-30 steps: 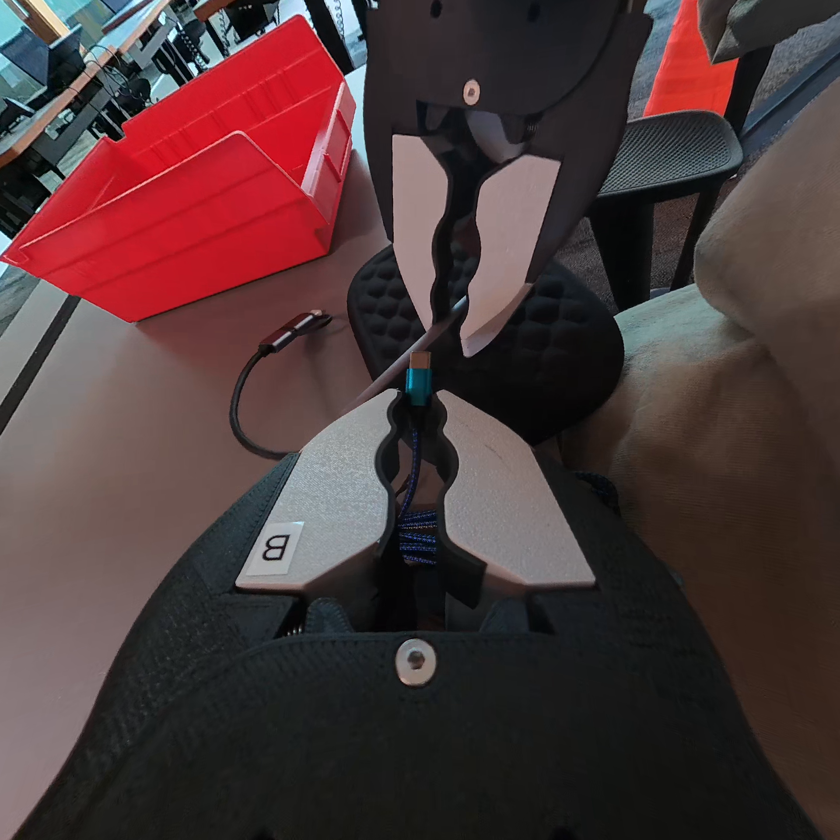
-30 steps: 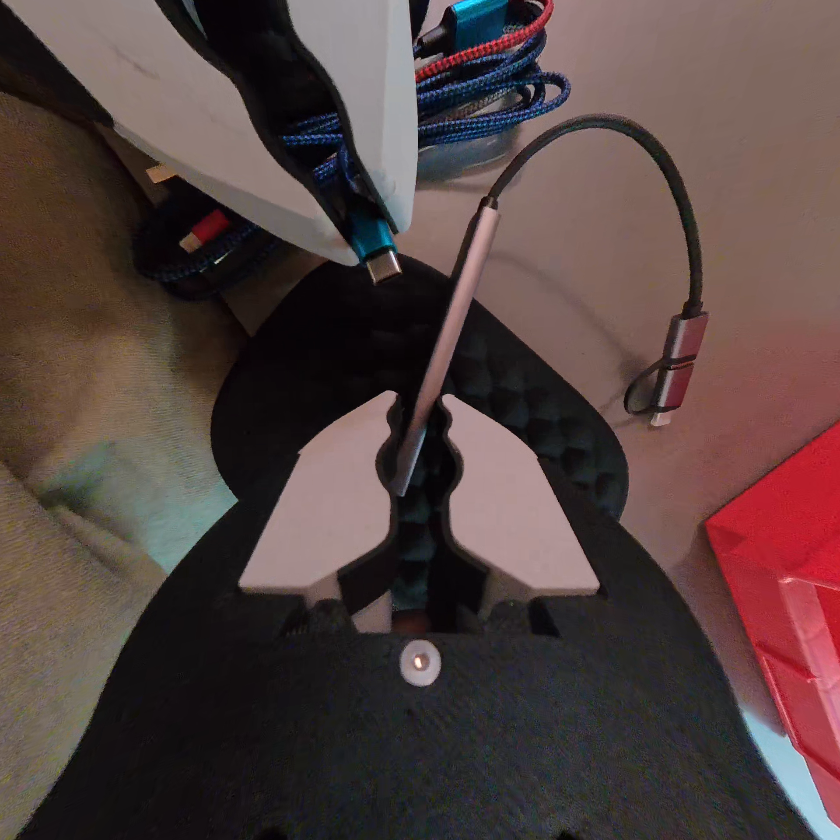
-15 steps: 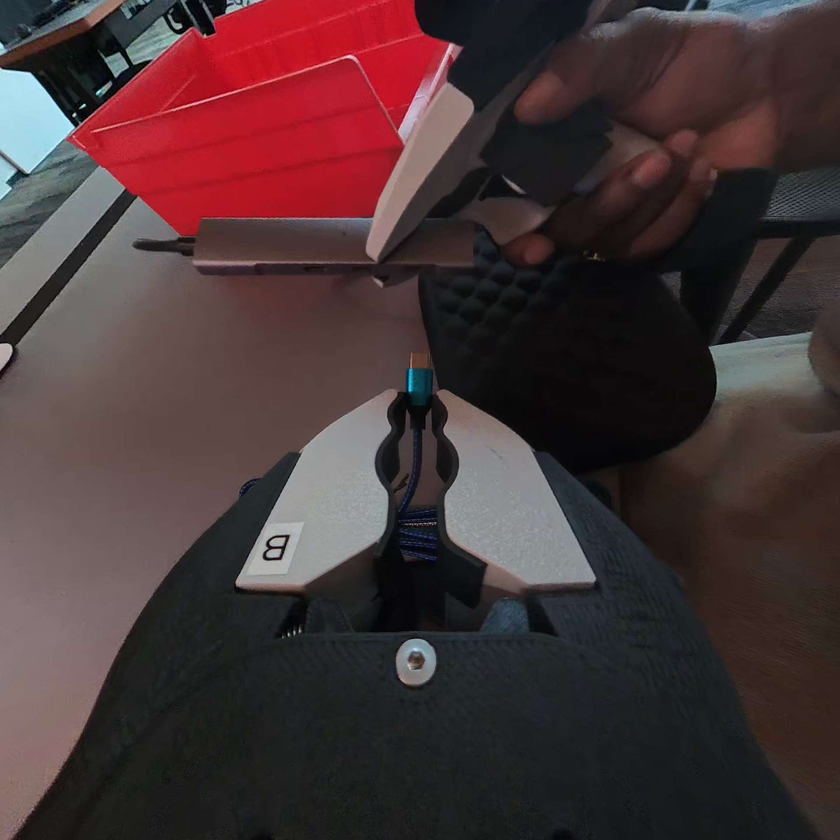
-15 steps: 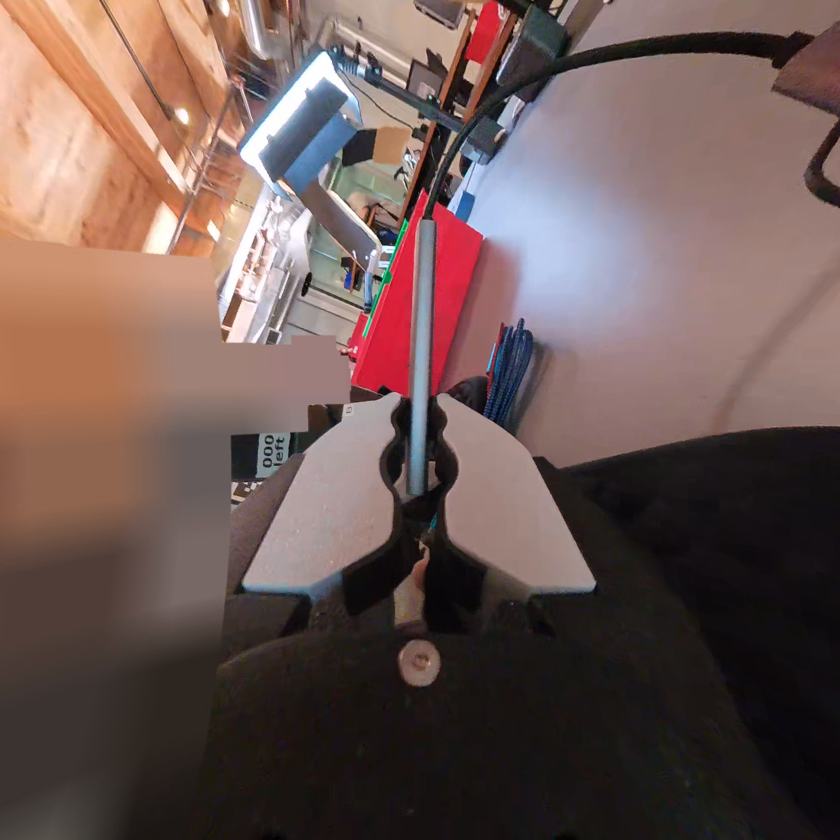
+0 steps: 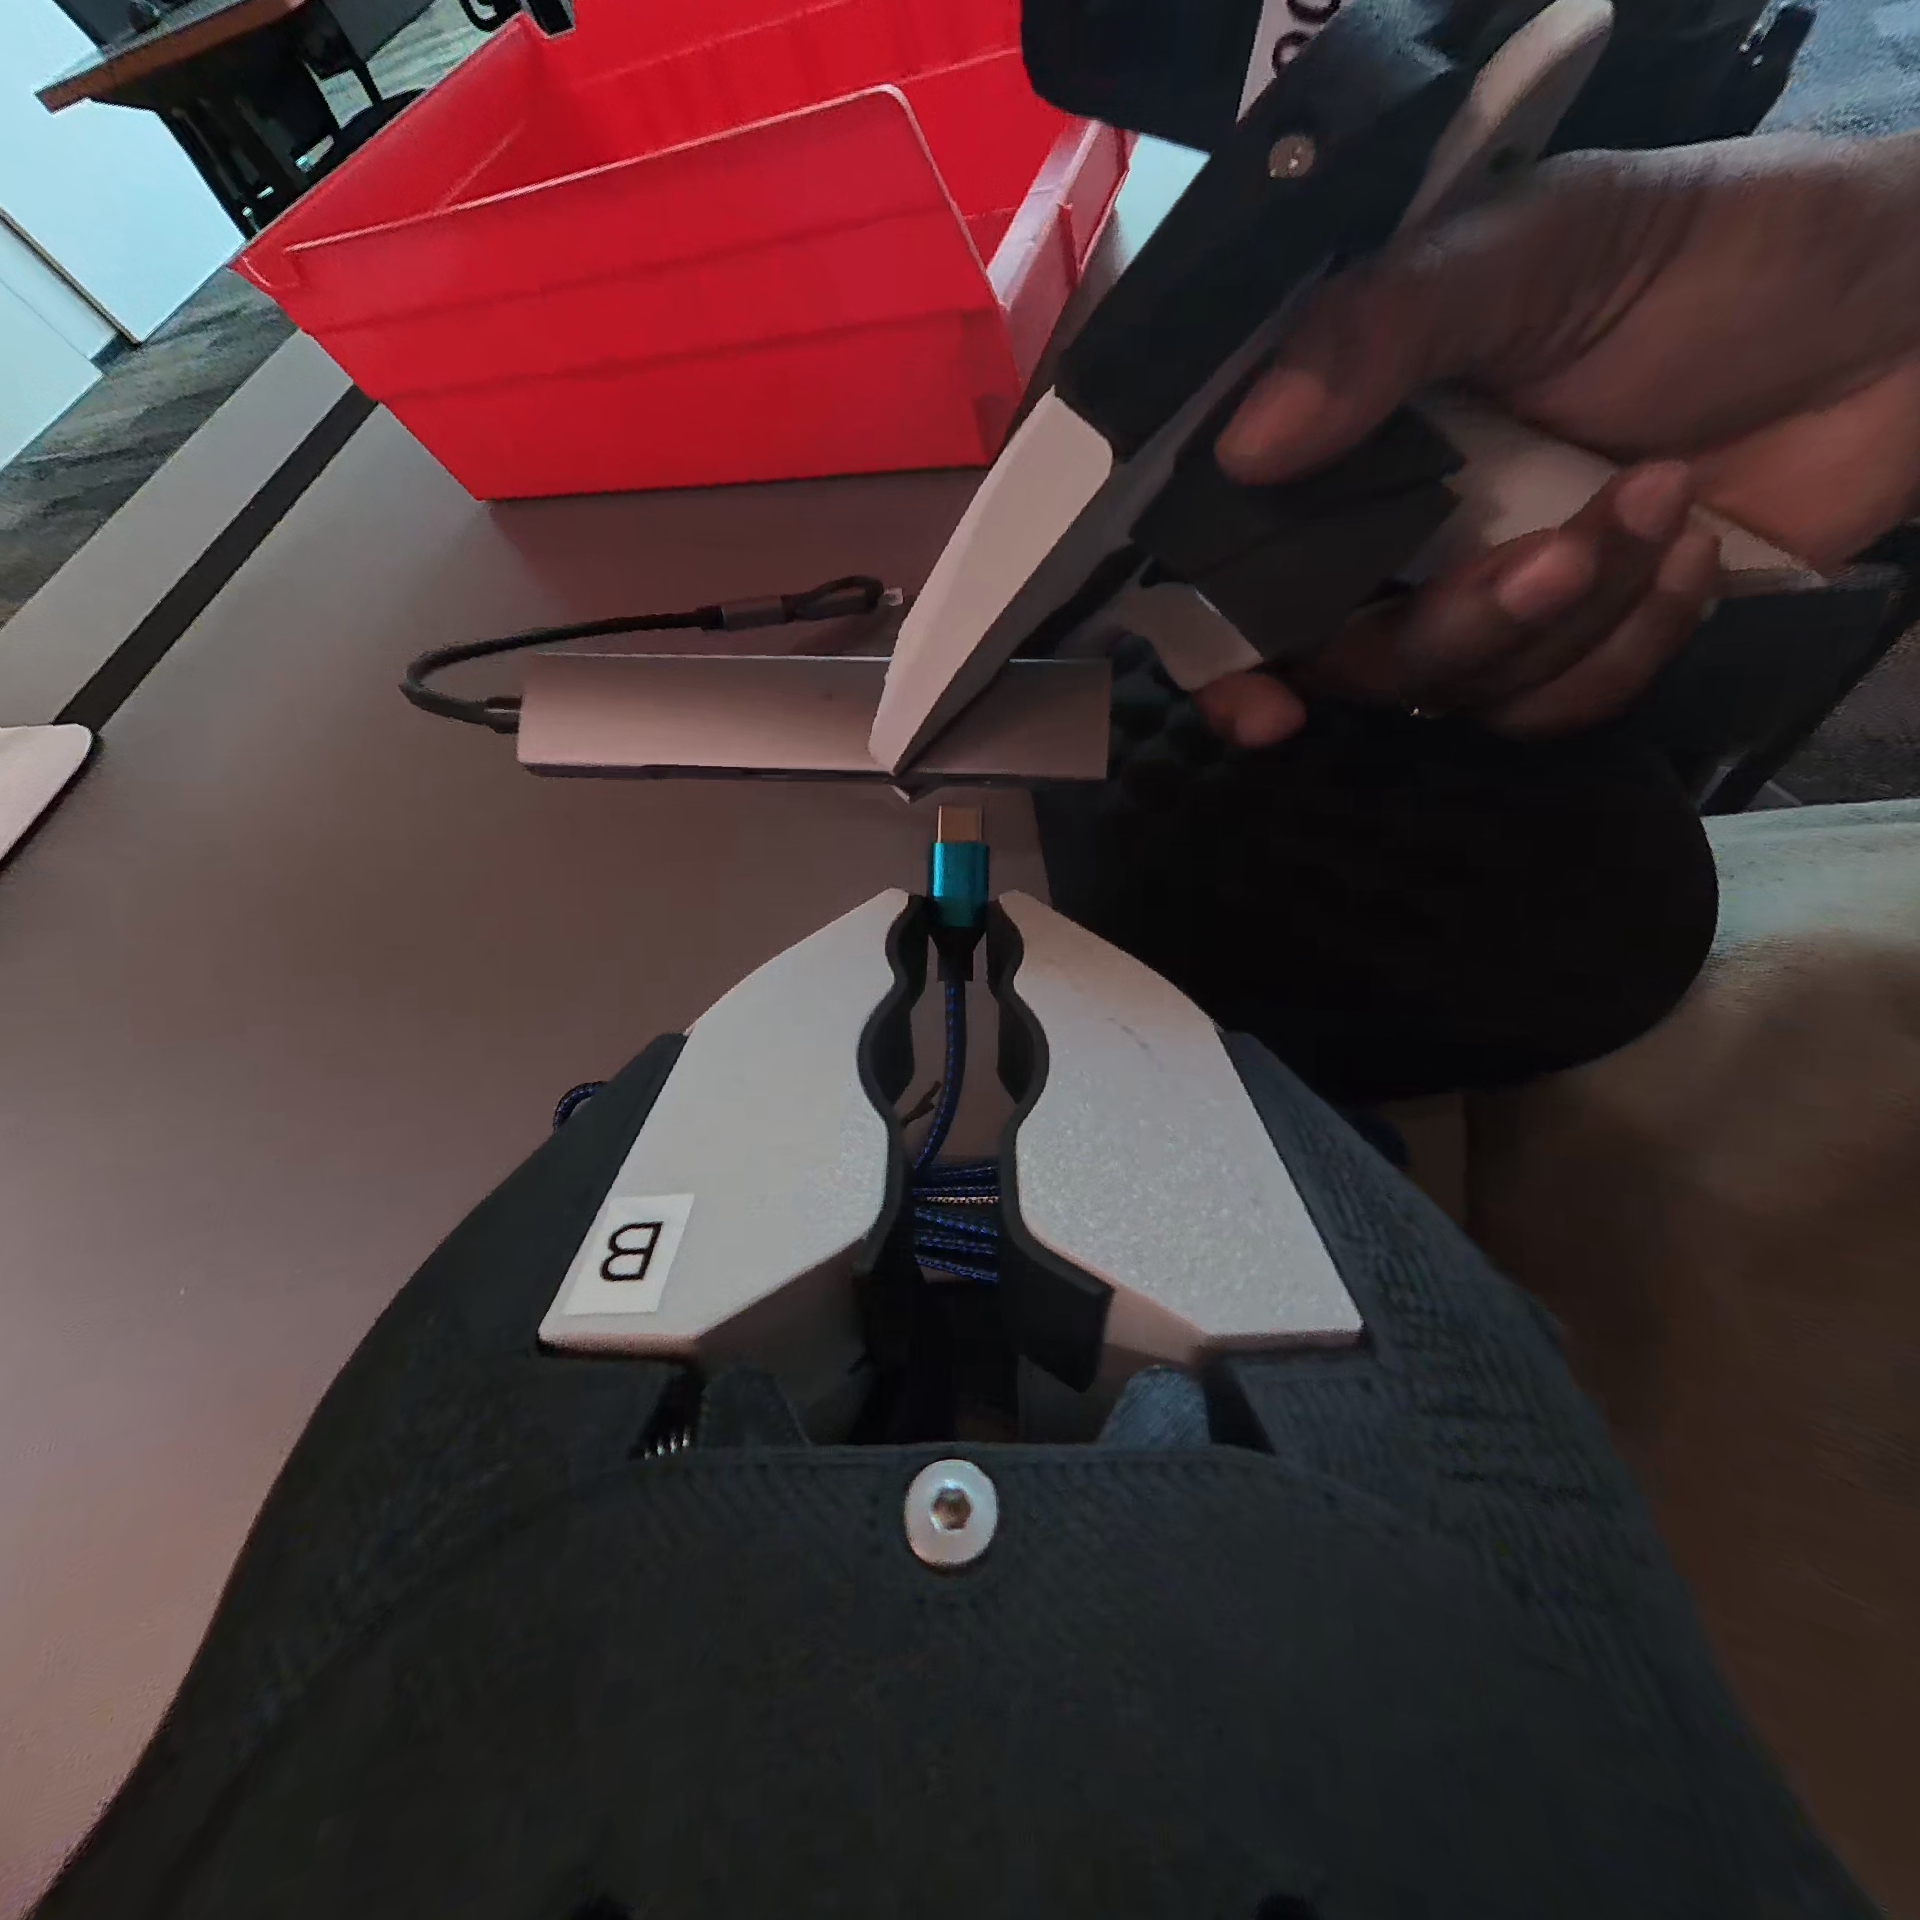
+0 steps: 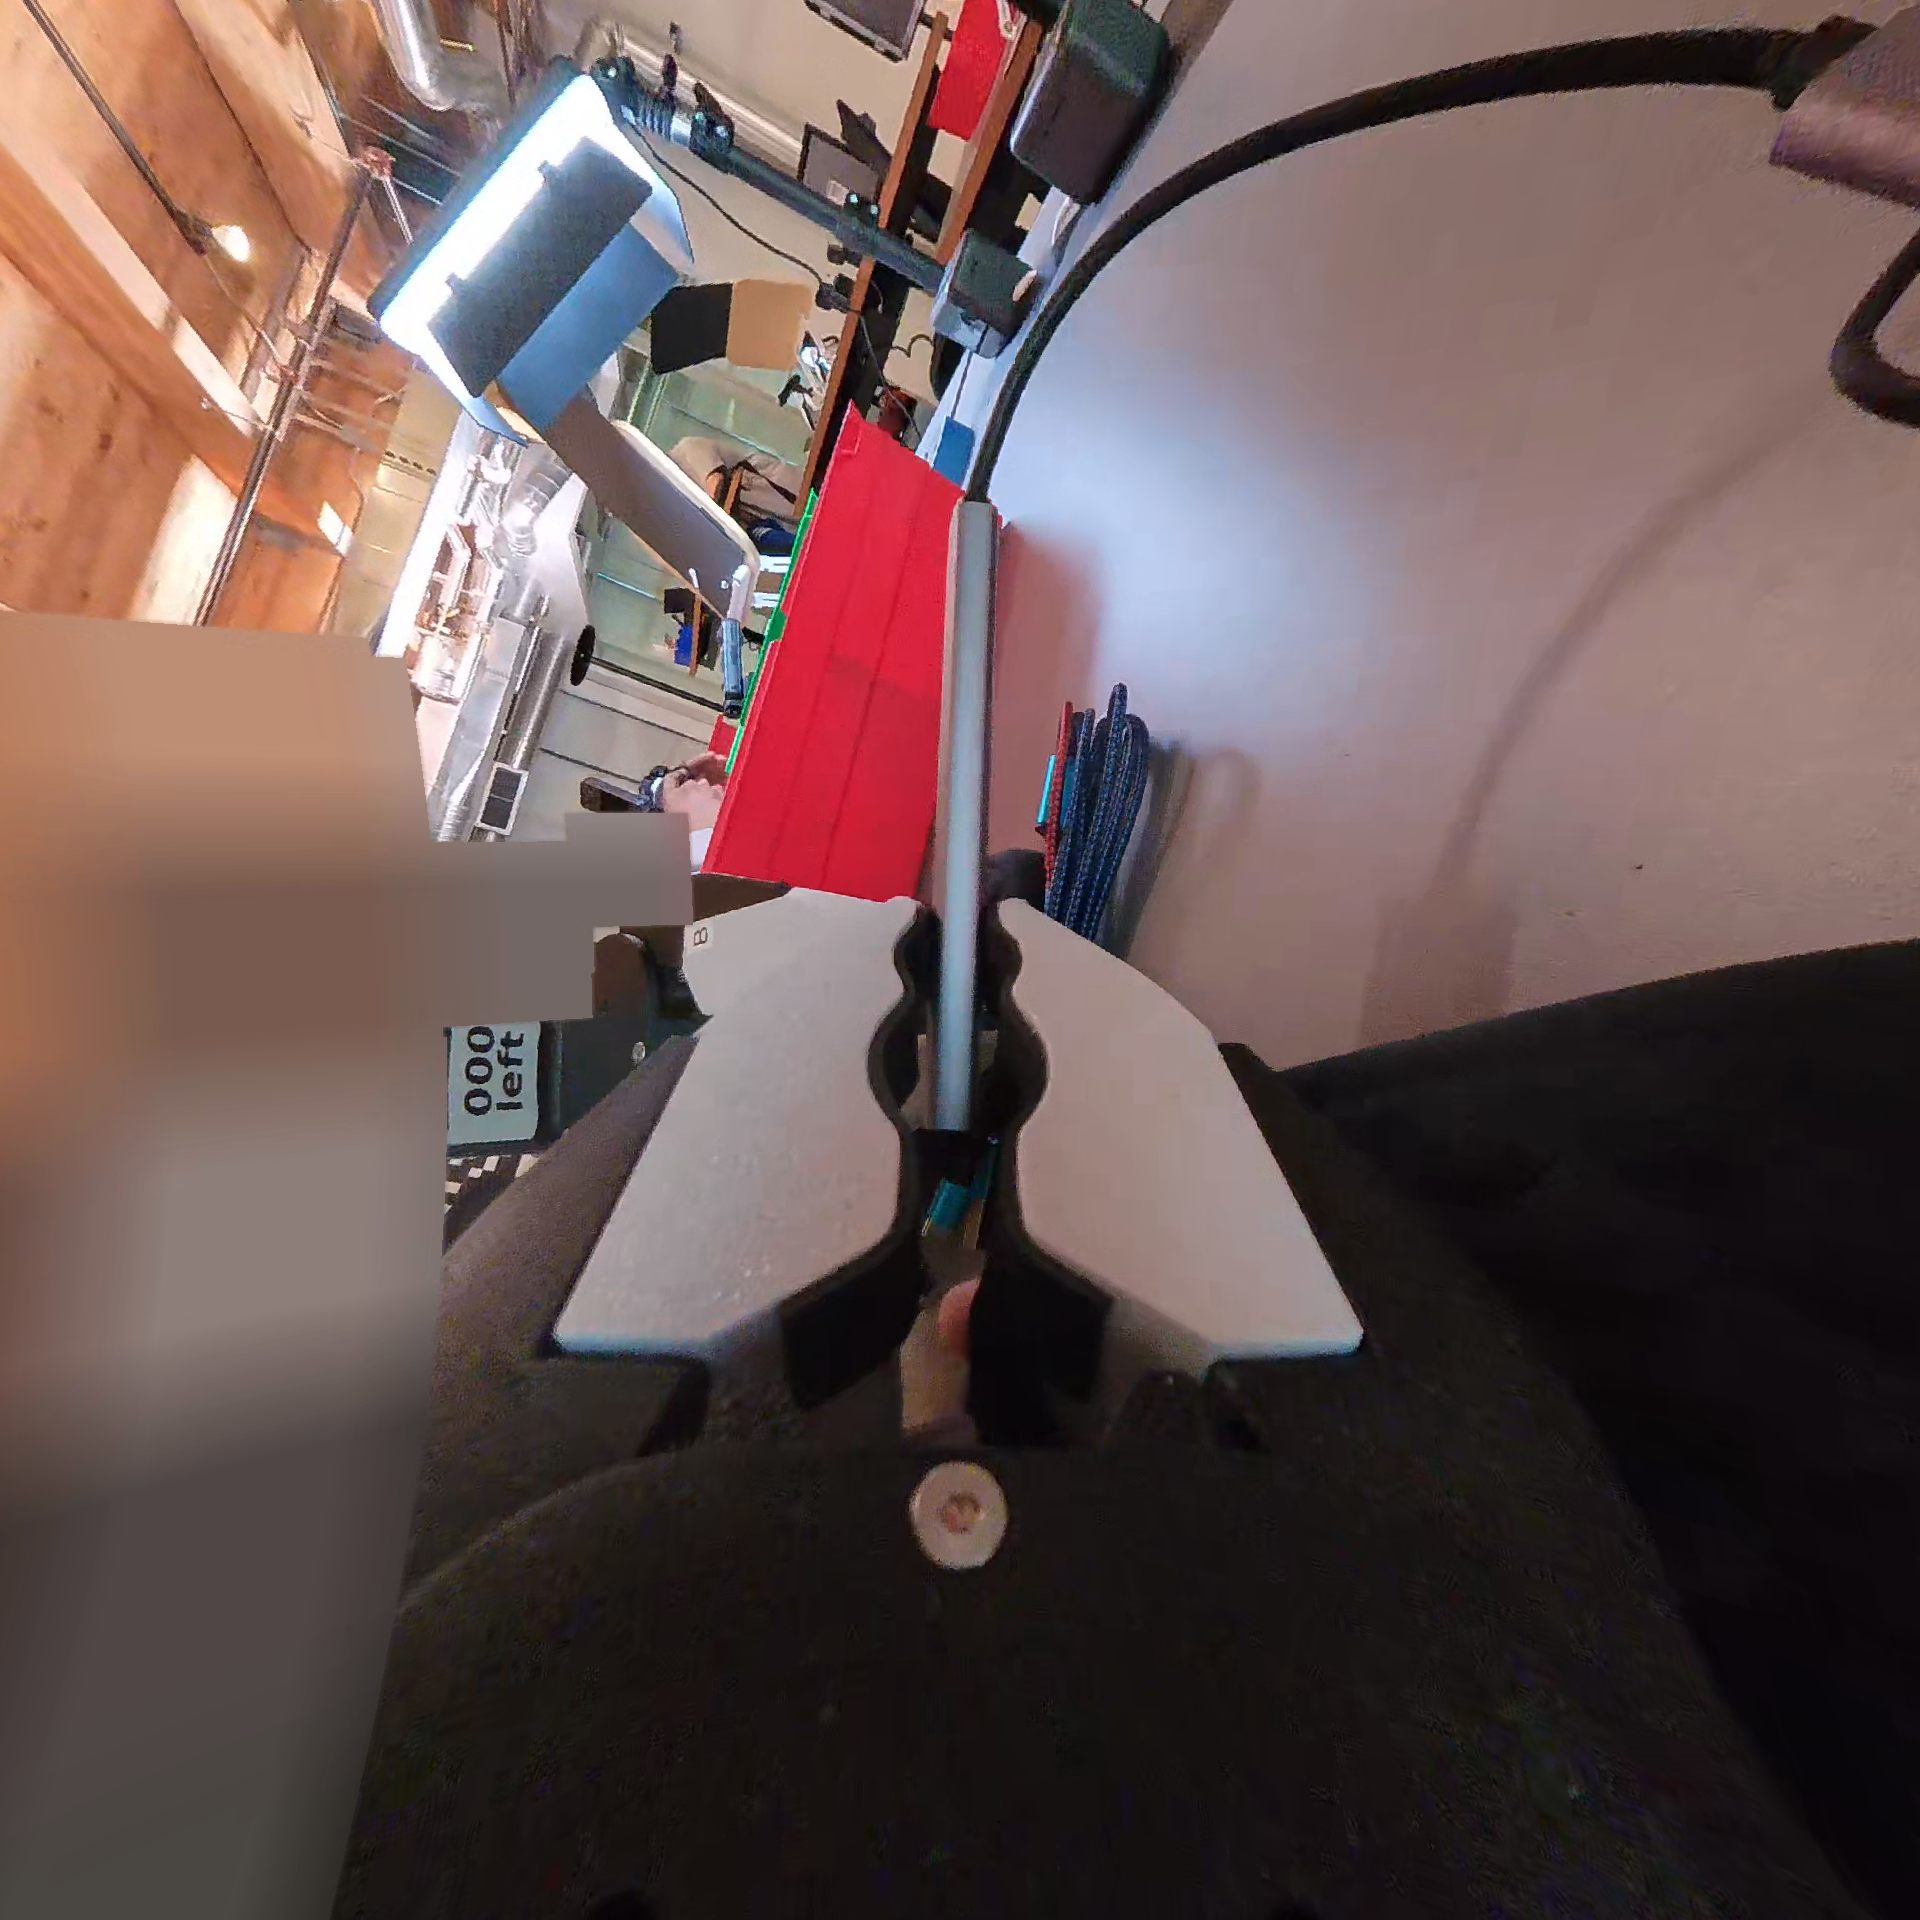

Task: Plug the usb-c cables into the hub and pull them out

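Note:
My left gripper [image 5: 958, 906] is shut on a blue braided usb-c cable, holding its teal plug [image 5: 958, 881] with the metal tip pointing forward. The tip sits just below the port edge of the grey hub [image 5: 717, 715], a small gap apart. My right gripper [image 5: 902, 764] comes in from the upper right and is shut on the hub's right part, holding it level above the table. In the right wrist view, the right gripper [image 6: 958, 920] clamps the hub [image 6: 962, 790] edge-on, and the teal plug [image 6: 948, 1205] shows between the fingers. The hub's black lead [image 5: 457, 681] curves left.
A red bin [image 5: 665, 270] stands behind the hub. A black dimpled pad [image 5: 1351, 914] lies at the table edge on the right. A person's hand [image 5: 1621, 416] holds the right gripper. Spare blue and red cables [image 6: 1101, 810] lie on the brown table [image 5: 260, 935]. Less than 4 cm separates the two grippers' tips.
The right gripper has turned the hub from end-on to level and side-on, then lowered it toward me. The gap between the teal plug and the hub's port edge has shrunk to very little.

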Available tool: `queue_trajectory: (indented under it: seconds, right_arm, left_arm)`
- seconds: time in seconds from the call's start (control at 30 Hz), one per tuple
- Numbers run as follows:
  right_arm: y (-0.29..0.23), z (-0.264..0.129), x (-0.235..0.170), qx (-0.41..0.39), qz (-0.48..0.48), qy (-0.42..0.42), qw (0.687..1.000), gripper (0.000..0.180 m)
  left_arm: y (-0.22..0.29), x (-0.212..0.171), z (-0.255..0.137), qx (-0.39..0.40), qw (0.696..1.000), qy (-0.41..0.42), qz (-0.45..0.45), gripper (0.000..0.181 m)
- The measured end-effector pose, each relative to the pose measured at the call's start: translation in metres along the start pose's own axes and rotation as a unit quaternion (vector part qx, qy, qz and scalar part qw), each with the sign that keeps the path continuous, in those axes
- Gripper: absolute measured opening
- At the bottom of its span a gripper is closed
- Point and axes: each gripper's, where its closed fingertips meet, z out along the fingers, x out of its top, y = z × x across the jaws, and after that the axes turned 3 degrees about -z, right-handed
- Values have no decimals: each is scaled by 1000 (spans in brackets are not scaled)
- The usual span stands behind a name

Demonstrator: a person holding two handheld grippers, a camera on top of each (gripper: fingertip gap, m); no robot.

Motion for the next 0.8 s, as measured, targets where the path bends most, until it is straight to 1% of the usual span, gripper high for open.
queue_trajectory:
  seconds: [0.33, 0.5, 0.67, 0.8]
  right_arm:
    - [3, 5, -1, -20, -27, 6, 999, 9]
    - [4, 8, -5, -28, -42, -6, 999, 9]
    - [3, 9, -5, -38, -60, 7, 997, 9]
    - [-4, 10, -7, -49, -117, 19, 992, 10]
  left_arm:
    - [0, -2, 1, 2, 1000, -6, 3, 11]
    - [1, -4, 3, 2, 1000, -11, 8, 11]
    - [-1, -2, 2, 3, 1000, -4, -2, 11]
    - [0, 1, -1, 2, 1000, 7, -8, 10]
